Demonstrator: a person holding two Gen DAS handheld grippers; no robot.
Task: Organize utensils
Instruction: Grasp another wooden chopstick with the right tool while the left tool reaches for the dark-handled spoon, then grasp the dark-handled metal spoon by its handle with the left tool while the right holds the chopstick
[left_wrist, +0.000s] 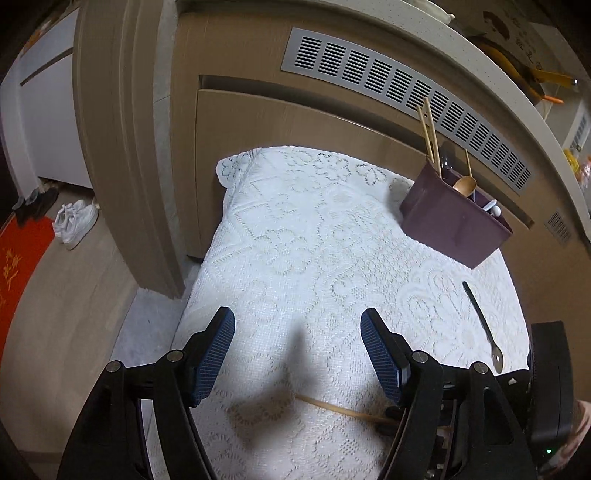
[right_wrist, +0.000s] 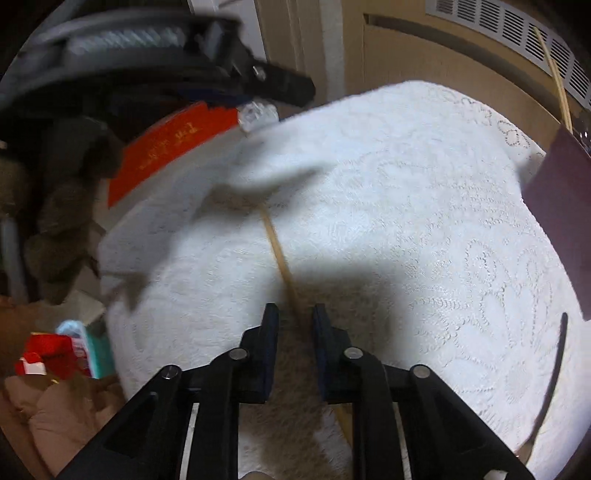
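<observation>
A dark purple utensil holder stands at the far right of the white lace-covered table, holding chopsticks, a wooden spoon and a white spoon. A black-handled spoon lies on the cloth to the right. My left gripper is open and empty above the cloth. A single wooden chopstick lies on the cloth and runs between the fingers of my right gripper, whose jaws stand narrowly apart around it. The chopstick also shows in the left wrist view.
A wooden cabinet with a vent grille stands behind the table. White shoes and a red mat lie on the floor at left. The holder's edge is at right in the right wrist view.
</observation>
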